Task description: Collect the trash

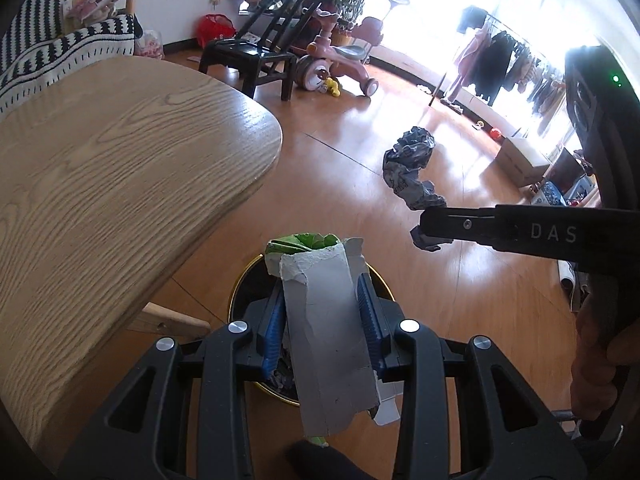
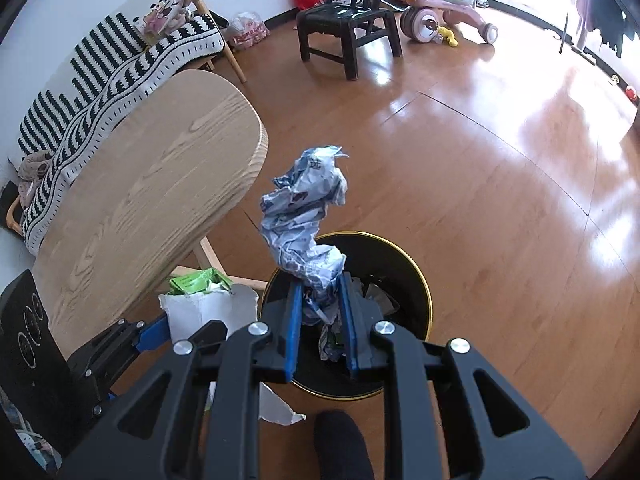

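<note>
My left gripper (image 1: 322, 300) is shut on a torn grey-white carton (image 1: 328, 320) with green print at its top. It hangs over a black bin with a gold rim (image 1: 236, 296) on the floor. In the right wrist view my right gripper (image 2: 320, 296) is shut on a crumpled blue-white paper wad (image 2: 304, 216) that sticks up above the same bin (image 2: 420, 280), which holds some scraps. The carton (image 2: 208, 308) and the left gripper (image 2: 148, 332) sit just left of the bin. From the left wrist view, the right gripper (image 1: 428, 232) holds the paper wad (image 1: 408, 160) to the right.
A light wooden table (image 1: 120, 160) stands close on the left, its edge near the bin. A black chair (image 1: 256, 52) and a pink tricycle (image 1: 340, 60) are further back on the wooden floor. A foot in a black sock (image 2: 340, 440) is beside the bin.
</note>
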